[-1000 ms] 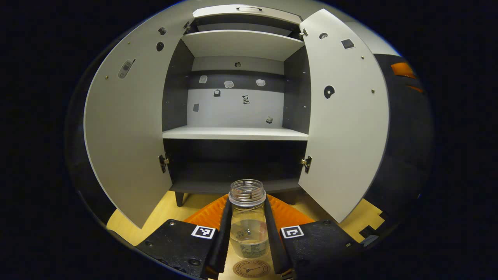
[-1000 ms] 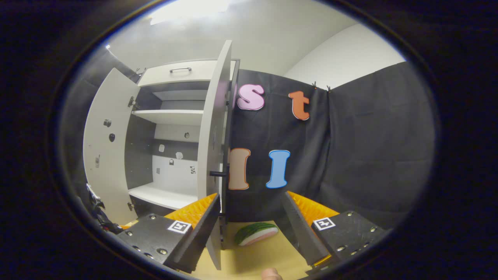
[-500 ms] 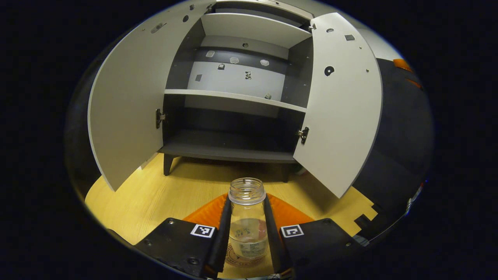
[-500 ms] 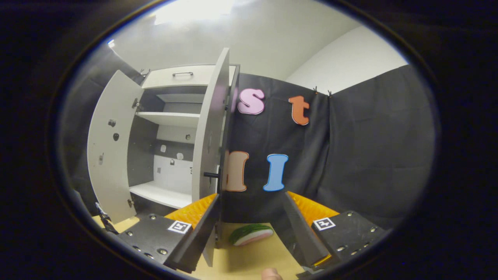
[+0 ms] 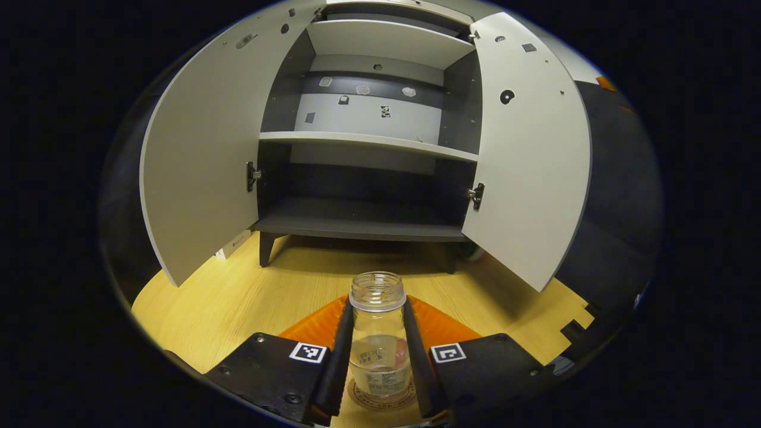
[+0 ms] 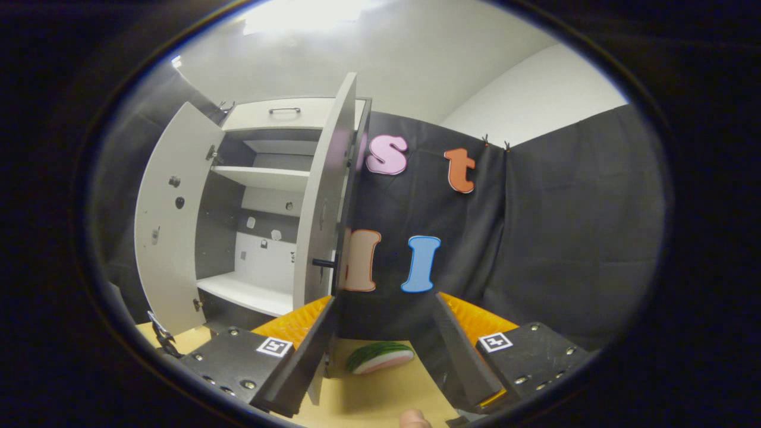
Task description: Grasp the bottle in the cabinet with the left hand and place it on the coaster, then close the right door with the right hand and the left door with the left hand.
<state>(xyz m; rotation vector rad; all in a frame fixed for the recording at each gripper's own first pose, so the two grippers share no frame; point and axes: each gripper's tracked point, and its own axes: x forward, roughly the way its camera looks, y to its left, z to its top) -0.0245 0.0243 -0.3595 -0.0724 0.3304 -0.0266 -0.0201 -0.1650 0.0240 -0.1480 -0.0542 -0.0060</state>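
Now we see the left tool (image 5: 378, 362) clamping the bottle (image 5: 379, 339) on the coaster (image 5: 380, 397); the right tool (image 6: 386, 351) gapes wide, holding nothing.

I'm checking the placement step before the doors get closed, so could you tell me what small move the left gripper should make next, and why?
Probably open the left gripper and let go. Both its fingers press on the bottle, which stands upright with its base over the round coaster on the wooden table. It looks set down, though contact is hard to confirm. Both cabinet doors are open.
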